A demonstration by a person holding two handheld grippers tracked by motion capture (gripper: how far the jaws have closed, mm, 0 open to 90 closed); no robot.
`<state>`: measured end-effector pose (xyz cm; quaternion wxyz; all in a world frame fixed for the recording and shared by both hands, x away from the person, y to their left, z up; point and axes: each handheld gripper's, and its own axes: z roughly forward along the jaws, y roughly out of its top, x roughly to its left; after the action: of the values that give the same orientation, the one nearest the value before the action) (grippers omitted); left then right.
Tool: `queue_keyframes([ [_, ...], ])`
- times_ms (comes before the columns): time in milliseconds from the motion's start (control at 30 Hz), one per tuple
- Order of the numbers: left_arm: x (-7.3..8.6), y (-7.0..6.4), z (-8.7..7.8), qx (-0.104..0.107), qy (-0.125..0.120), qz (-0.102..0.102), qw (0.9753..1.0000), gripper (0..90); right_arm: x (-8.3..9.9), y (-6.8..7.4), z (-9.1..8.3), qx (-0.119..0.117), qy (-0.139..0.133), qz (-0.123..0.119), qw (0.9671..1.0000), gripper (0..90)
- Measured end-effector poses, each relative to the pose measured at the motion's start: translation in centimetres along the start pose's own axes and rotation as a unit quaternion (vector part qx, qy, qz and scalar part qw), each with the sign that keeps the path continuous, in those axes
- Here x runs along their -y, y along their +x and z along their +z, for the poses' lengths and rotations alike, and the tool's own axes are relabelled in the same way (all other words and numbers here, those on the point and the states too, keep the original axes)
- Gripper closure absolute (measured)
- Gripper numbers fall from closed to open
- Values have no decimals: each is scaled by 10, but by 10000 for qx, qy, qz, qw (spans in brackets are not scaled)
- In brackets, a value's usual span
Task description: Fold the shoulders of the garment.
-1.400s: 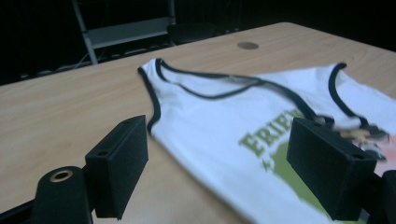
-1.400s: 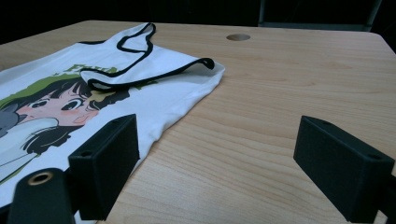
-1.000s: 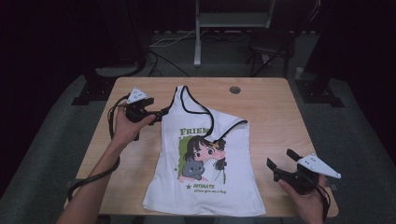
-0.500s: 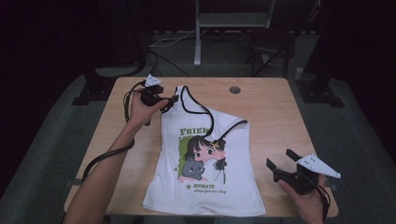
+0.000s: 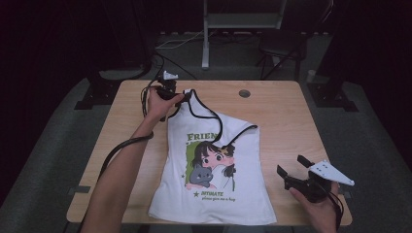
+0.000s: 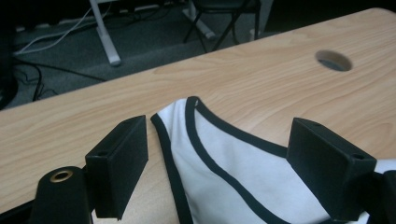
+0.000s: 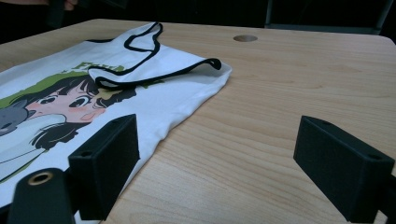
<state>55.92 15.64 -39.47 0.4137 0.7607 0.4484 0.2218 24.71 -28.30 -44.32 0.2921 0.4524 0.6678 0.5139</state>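
Observation:
A white tank top (image 5: 214, 170) with black trim and a cartoon print lies flat on the wooden table (image 5: 286, 121); its right strap is folded over the chest. My left gripper (image 5: 179, 93) is at the garment's far left strap (image 5: 190, 94), jaws open. In the left gripper view the strap (image 6: 196, 135) lies between the open jaws of that gripper (image 6: 219, 135), untouched by either pad. My right gripper (image 5: 291, 166) hovers open near the table's front right, beside the hem. Its own view shows the right gripper (image 7: 217, 140) over bare wood, the tank top (image 7: 154, 93) to its left.
A round cable hole (image 5: 244, 93) sits in the table near the far edge. A chair and a stand's legs are on the dark floor beyond the table. Bare wood lies to the right of the garment.
My left gripper has moved right and toward the far edge, arriving at the top of the left strap. The right gripper and the tank top have stayed put.

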Motion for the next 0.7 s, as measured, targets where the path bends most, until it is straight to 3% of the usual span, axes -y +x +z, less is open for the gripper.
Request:
queue_keyframes([
  [333,8,5,25,-155,355,-59,9992,207,0,0,0,-12,28,-8,10000,138],
  [367,8,5,26,-180,321,-50,9993,235,0,0,0,-15,27,-3,10000,138],
  [400,9,6,27,-178,336,-64,9993,323,0,0,1,-18,31,2,10000,138],
  [467,11,7,30,-169,389,-176,9989,336,0,0,1,-21,32,1,10000,138],
  [567,13,7,34,-144,533,-188,9983,345,0,0,0,-24,25,-16,10000,138],
  [633,13,6,35,-125,568,-202,9981,426,0,0,0,-21,22,-20,10000,138],
  [700,13,5,37,-120,603,-246,9978,434,0,0,0,-28,20,-22,10000,138],
])
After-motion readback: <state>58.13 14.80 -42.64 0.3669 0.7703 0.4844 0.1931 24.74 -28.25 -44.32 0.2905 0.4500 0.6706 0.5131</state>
